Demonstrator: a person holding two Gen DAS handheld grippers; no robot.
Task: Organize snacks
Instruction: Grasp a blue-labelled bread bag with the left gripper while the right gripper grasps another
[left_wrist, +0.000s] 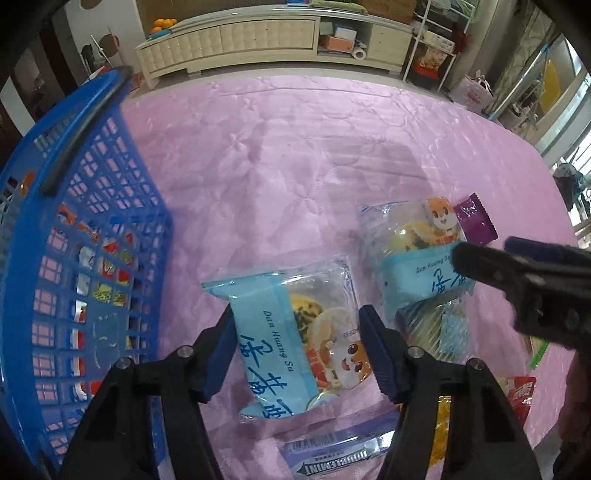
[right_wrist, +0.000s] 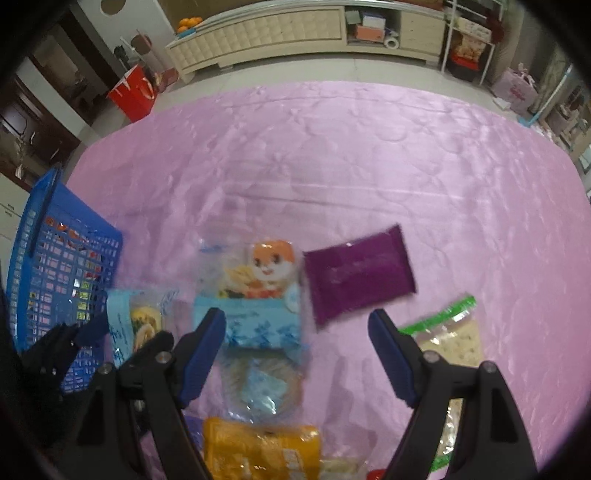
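My left gripper (left_wrist: 297, 334) is open around a light blue egg-yolk pastry packet (left_wrist: 295, 332) on the pink cloth; I cannot tell if the fingers touch it. A blue mesh basket (left_wrist: 55, 240) holding several snacks stands to its left. A second blue pastry packet (left_wrist: 417, 254) lies to the right, with a purple packet (left_wrist: 474, 221) beyond it. My right gripper (right_wrist: 297, 338) is open above the second pastry packet (right_wrist: 258, 295), with the purple packet (right_wrist: 358, 273) just ahead. It also shows in the left wrist view (left_wrist: 517, 273).
A green-edged clear bag (right_wrist: 450, 336) lies at the right finger. A yellow packet (right_wrist: 258, 446) and a round clear packet (right_wrist: 262, 384) lie near the right gripper. A mint packet (left_wrist: 332, 450) and a red packet (left_wrist: 521, 393) lie near the left one. A cabinet (right_wrist: 295, 33) stands beyond the table.
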